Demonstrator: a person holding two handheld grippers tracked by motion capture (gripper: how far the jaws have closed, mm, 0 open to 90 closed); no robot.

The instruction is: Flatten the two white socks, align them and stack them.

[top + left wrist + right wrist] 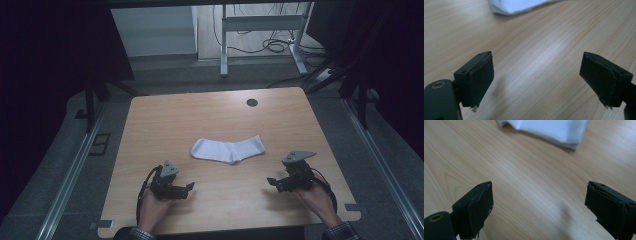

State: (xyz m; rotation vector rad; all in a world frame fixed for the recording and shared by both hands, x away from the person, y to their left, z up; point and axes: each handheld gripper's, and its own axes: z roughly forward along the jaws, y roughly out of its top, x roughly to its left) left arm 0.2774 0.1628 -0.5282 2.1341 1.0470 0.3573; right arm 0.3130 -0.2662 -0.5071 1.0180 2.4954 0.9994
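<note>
A white sock [229, 149] lies flat and bent near the middle of the wooden table [165, 120]. My left gripper [189, 188] rests low over the table, left of and nearer than the sock, jaws wide apart and empty. My right gripper [270, 182] sits to the sock's near right, jaws wide apart with nothing between them. In the left gripper view [537, 77] one end of the sock [516, 6] shows at the top edge, beyond the jaws. In the right gripper view [539, 206] the sock [554, 130] lies ahead, apart from the black pads [480, 210].
A round dark cable hole [252, 102] is set in the table's far side. Beyond the table stand a metal desk frame [260, 30] and loose cables [275, 45] on the floor. Metal rails [75, 165] run along both sides of the table.
</note>
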